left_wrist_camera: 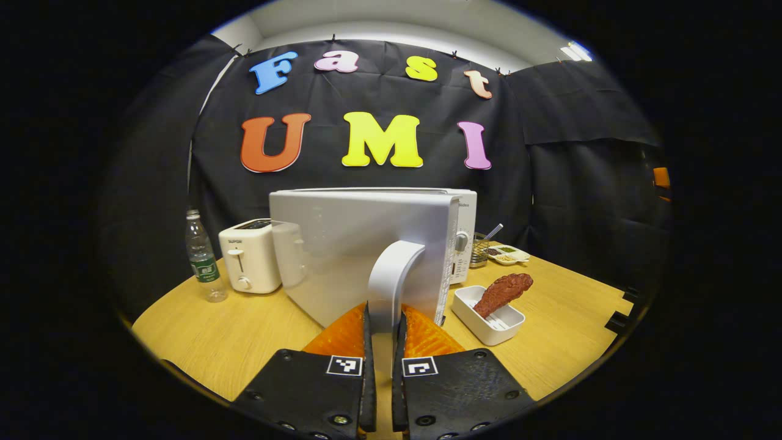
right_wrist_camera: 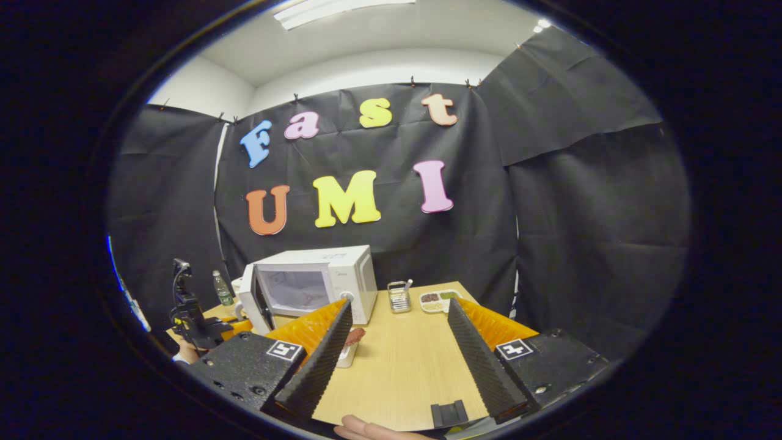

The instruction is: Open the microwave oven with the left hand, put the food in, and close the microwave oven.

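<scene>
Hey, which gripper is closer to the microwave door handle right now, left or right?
Left. The left gripper has its fingers closed on the microwave door handle, with the door swung partly open. The right gripper hovers open over the table, well back from the microwave.

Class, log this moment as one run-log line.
left hand-held gripper: shut on door handle | microwave door: partly open | food: in white dish | right hand-held gripper: open

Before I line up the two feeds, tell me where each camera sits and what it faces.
Left gripper view: rides the left tongs, clamped on the microwave door handle; faces the opened door.
Right gripper view: rides the right tongs, open above the table; faces the microwave.
Shared: microwave, food dish, toaster, bottle.
</scene>
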Motion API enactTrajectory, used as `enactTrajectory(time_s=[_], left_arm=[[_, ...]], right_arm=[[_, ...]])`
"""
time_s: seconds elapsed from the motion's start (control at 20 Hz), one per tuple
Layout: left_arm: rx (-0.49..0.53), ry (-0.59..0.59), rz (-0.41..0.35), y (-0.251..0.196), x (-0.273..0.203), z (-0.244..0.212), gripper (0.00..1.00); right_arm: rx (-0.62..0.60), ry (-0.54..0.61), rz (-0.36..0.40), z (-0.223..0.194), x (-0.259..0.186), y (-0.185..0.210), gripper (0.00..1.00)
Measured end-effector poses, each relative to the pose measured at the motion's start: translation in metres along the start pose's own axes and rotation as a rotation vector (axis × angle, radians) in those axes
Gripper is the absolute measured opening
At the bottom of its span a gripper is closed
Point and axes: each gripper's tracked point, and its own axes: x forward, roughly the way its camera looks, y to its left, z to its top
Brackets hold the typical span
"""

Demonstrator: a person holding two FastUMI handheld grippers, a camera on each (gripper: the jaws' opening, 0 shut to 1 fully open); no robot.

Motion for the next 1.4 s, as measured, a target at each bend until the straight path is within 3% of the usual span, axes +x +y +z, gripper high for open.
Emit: enactTrajectory(time_s=[0.3, 0.6, 0.65, 0.7, 0.75, 0.8, 0.85, 0.9, 0.95, 1.0, 1.05, 1.1, 1.25, 1.3, 1.35, 1.4], left_arm=[[-0.004, -0.016, 0.161, 0.108, -0.050, -0.011, 0.09], [-0.058, -0.020, 0.077, 0.144, -0.063, -0.015, 0.12], [-0.057, -0.017, 0.073, 0.151, -0.062, -0.017, 0.17], [-0.056, -0.016, 0.069, 0.157, -0.062, -0.017, 0.37], [-0.058, -0.014, 0.074, 0.164, -0.064, -0.018, 0.62], [-0.068, -0.005, 0.082, 0.170, -0.067, -0.018, 0.60], [-0.084, 0.003, 0.082, 0.173, -0.066, -0.019, 0.80], [-0.102, 0.017, 0.081, 0.173, -0.074, -0.020, 0.98], [-0.102, 0.019, 0.088, 0.176, -0.079, -0.018, 0.89], [-0.091, 0.007, 0.104, 0.179, -0.089, -0.015, 0.97], [-0.081, 0.001, 0.118, 0.183, -0.099, -0.012, 0.97], [-0.085, 0.003, 0.131, 0.185, -0.108, -0.012, 0.96], [-0.074, -0.020, 0.202, 0.188, -0.142, 0.005, 0.94], [-0.064, -0.038, 0.218, 0.185, -0.152, 0.017, 0.81], [-0.054, -0.061, 0.237, 0.183, -0.160, 0.029, 0.94], [-0.046, -0.077, 0.264, 0.180, -0.168, 0.043, 0.94]], right_arm=[[-0.041, -0.033, -0.007, 0.012, -0.014, 0.029, 1.00], [-0.063, 0.029, 0.008, -0.006, 0.012, 0.053, 1.00], [-0.060, 0.046, 0.017, -0.011, 0.018, 0.056, 1.00], [-0.057, 0.066, 0.023, -0.016, 0.026, 0.058, 1.00], [-0.051, 0.084, 0.030, -0.020, 0.033, 0.059, 1.00], [-0.045, 0.100, 0.036, -0.022, 0.042, 0.060, 1.00], [-0.044, 0.117, 0.042, -0.026, 0.050, 0.060, 1.00], [-0.052, 0.132, 0.042, -0.028, 0.061, 0.059, 0.92], [-0.069, 0.149, 0.041, -0.032, 0.071, 0.056, 1.00], [-0.089, 0.172, 0.045, -0.038, 0.081, 0.055, 0.92], [-0.108, 0.195, 0.052, -0.044, 0.091, 0.054, 0.92], [-0.118, 0.219, 0.070, -0.050, 0.101, 0.055, 1.00], [-0.141, 0.292, 0.112, -0.071, 0.129, 0.053, 1.00], [-0.151, 0.311, 0.124, -0.075, 0.139, 0.052, 1.00], [-0.158, 0.336, 0.145, -0.082, 0.148, 0.052, 1.00], [-0.157, 0.360, 0.168, -0.086, 0.158, 0.054, 0.92]])
